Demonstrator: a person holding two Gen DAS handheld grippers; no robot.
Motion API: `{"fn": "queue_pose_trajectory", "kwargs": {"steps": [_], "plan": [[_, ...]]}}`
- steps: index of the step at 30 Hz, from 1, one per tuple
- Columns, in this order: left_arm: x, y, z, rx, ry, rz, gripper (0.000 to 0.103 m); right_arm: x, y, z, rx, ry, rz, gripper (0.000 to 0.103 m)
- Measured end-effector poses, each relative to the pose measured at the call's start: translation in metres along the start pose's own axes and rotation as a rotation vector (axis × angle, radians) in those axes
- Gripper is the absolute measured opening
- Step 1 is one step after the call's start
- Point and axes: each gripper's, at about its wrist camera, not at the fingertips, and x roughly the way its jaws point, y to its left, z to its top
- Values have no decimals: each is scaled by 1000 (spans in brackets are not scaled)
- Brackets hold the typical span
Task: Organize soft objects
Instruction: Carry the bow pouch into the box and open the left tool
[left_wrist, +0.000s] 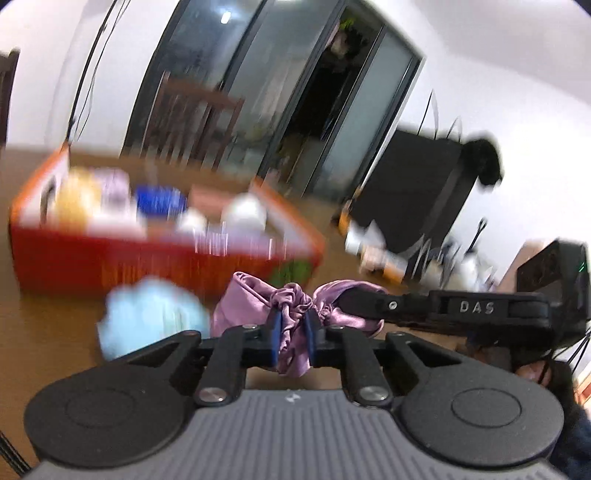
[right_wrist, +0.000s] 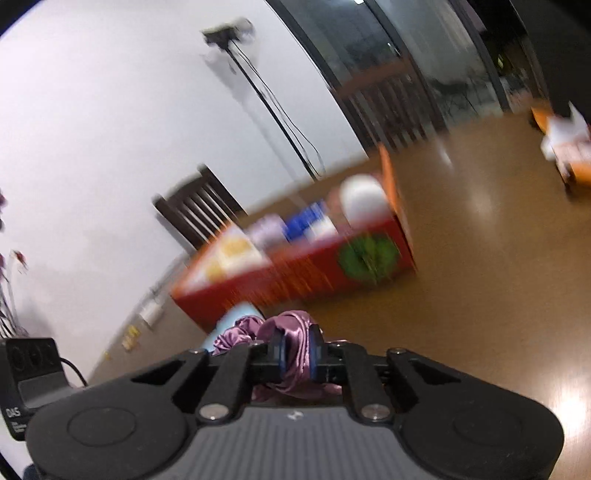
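- Purple satin cloth (left_wrist: 291, 325) nearest the lens, pinched between blue pads (left_wrist: 275, 332) of left gripper (left_wrist: 292, 332); clamped tight, held above brown table (left_wrist: 55, 332).
- Right gripper (right_wrist: 297, 350) also clamped on same cloth, other end – fabric bunched between the two.
- Judged step: carry to red box (left_wrist: 110, 258). Best done with both grips kept firm, moved together, cloth clear of pale blue soft item (left_wrist: 151, 314).
- Left view alone shows right gripper's arm; right view alone shows green emblem (right_wrist: 369, 258) in full. Both blurred.
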Motion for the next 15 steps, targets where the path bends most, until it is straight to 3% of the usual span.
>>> {"fn": "queue_pose_trajectory", "kwargs": {"steps": [3,8,12,14,15], "plan": [[8,27,54,-17,-10,8,14,21,19,45,-62,-36,38,11],[59,89,123,-45,52,172,14,120,40,111,-109,10,3,11],[114,131,132,-27,203,314,20,208,45,127,-149,113,-126,11],[127,137,124,3,226,400,23,242,40,122,-136,204,-167,15],[128,138,120,17,223,405,25,254,39,118,-126,238,-185,17]]}}
